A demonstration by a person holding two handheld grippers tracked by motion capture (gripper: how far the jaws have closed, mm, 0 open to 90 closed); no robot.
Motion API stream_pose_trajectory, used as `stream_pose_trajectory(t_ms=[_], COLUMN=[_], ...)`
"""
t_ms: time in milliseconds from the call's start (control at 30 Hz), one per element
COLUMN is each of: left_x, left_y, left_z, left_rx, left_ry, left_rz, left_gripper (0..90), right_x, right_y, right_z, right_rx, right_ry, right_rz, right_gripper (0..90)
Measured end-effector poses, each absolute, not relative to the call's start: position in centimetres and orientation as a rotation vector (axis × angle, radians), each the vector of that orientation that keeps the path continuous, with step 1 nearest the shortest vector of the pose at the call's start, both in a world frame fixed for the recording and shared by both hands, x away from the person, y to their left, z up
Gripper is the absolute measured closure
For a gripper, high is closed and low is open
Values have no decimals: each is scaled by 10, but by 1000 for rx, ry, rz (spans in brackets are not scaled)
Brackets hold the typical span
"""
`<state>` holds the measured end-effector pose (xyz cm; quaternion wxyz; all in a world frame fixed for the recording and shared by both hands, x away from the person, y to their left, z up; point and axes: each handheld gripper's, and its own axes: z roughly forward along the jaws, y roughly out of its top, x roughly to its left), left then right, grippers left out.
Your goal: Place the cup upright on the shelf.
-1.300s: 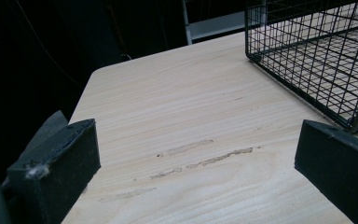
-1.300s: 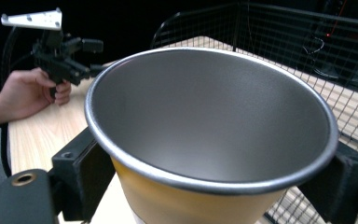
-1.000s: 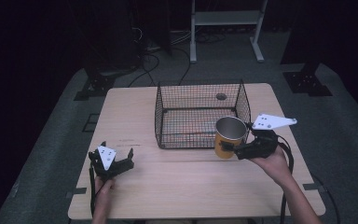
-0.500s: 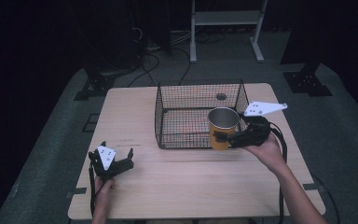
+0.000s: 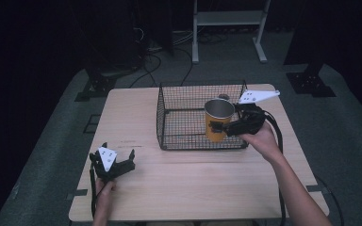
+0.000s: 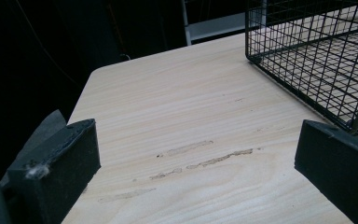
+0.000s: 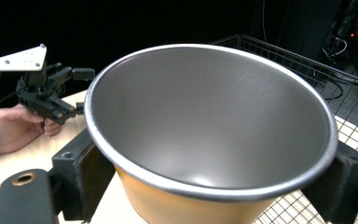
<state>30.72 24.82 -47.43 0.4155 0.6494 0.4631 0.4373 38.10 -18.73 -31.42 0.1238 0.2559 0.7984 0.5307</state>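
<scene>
Right gripper (image 5: 230,126) is pinching the yellow metal cup (image 5: 217,120), hanging above the wire basket (image 5: 169,101). Bottom could easily clip the rim and slip. Left gripper (image 5: 115,162) sits spread wide on the table (image 5: 193,183).

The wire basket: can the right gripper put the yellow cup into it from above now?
Probably yes. The wire basket is open-topped, and the right gripper holds the yellow cup at its rim, nothing blocking.
</scene>
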Motion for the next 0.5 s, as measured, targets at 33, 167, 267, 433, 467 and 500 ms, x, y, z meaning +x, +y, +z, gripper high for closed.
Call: stream_pose_trajectory(t_ms=[33, 167, 267, 433, 467, 500], left_x=[307, 307, 307, 308, 308, 308], left_y=[248, 248, 248, 249, 249, 249], left_z=[-474, -474, -474, -474, -474, -474], left_rx=[1633, 1634, 1630, 1622, 1622, 1622], left_ry=[1162, 1161, 1164, 1175, 1175, 1175], left_rz=[1098, 1099, 1098, 1093, 1093, 1093], left_gripper=[0, 0, 0, 0, 0, 0], right_x=[383, 391, 399, 408, 410, 410], right_y=[-187, -186, -186, -183, -182, -182], right_z=[-315, -317, -318, -318, -317, -317], right_rx=[749, 756, 779, 789, 790, 790], right_ry=[2323, 2315, 2312, 2306, 2306, 2306], right_rz=[1554, 1557, 1563, 1552, 1544, 1544], right_gripper=[134, 134, 134, 134, 134, 134])
